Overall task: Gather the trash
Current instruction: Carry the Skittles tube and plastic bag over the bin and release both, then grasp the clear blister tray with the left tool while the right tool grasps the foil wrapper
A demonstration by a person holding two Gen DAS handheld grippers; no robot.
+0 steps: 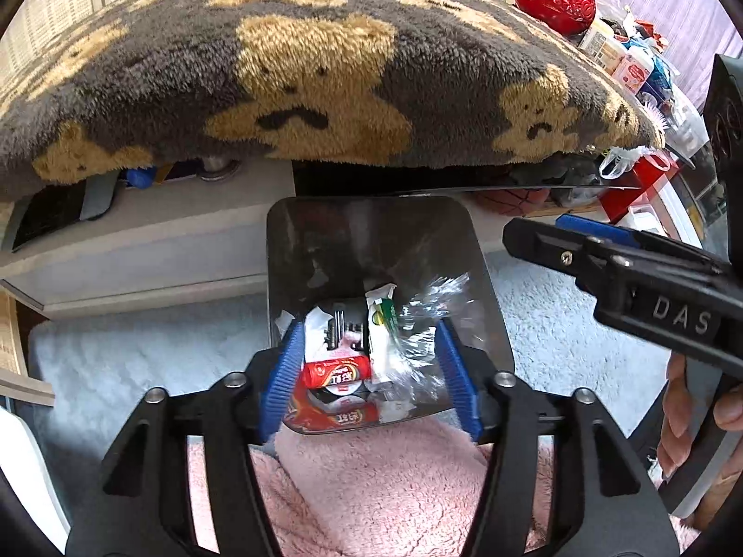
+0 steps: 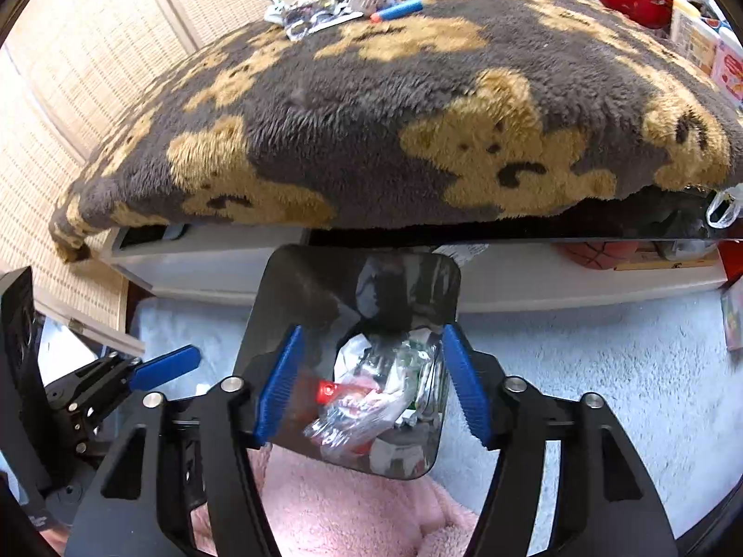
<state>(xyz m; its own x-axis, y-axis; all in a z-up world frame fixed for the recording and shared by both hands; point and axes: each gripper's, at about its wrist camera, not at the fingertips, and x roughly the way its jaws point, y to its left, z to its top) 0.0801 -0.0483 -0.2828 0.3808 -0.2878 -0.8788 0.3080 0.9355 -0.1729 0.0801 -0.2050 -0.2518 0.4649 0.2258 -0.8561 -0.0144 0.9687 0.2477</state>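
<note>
Cluttered bedroom floor: pale shaggy carpet, a pink fleece in the foreground, and a low table draped in a grey bear-print blanket filling the twelve o'clock half of both views.

Starting at the left gripper, its blue pads stand wide apart with nothing between them, poised directly over the open mouth of the dark trash bin. The right gripper is likewise spread wide and empty above the same bin; in the left view it enters from three o'clock, its body printed "DAS".

Inside the bin lie a red snack wrapper with pale characters I cannot read, a white-and-green carton and crumpled clear plastic.

Farther out, at twelve o'clock on the blanket, more litter waits: a heap of silvery wrappers and a blue foam dart. A red lacy basket sits toward one o'clock.

Judging by the empty fingers above a partly filled bin, a drop looks complete; the next move calls for lifting clear of the rim and reaching up and forward to the wrapper heap, closing on thin, slippery foil.
</note>
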